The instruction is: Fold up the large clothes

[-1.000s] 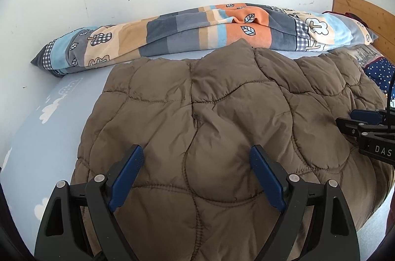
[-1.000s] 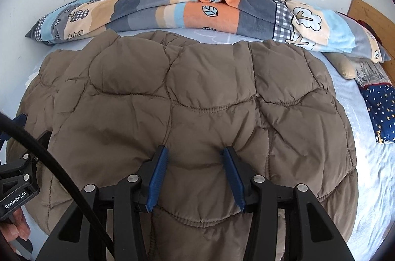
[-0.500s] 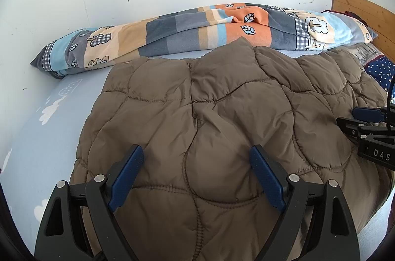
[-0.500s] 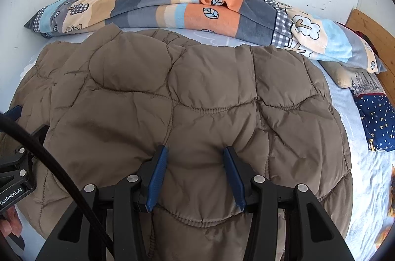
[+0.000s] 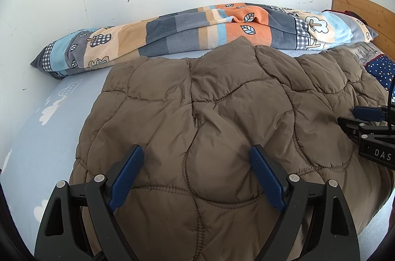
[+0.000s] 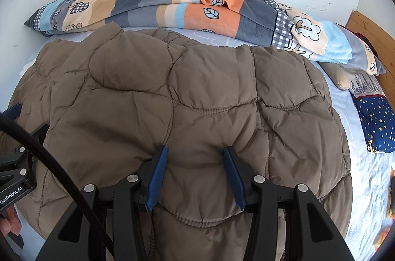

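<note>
Brown quilted jacket (image 5: 222, 118), puffy, spread flat on bed (image 5: 44, 137); hem straddled by both gaping tongs, left tongs (image 5: 197, 174) and right tongs (image 6: 195, 174), nothing clamped; bare sheet left.

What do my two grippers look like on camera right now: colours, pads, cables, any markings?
Both are matte black plastic frames with silver pivot bolts and ribbed blue pads. The left gripper carries a white "GenRobot.AI" label. The right gripper shows white "DAS" lettering, and a black cable curves past it.
</note>
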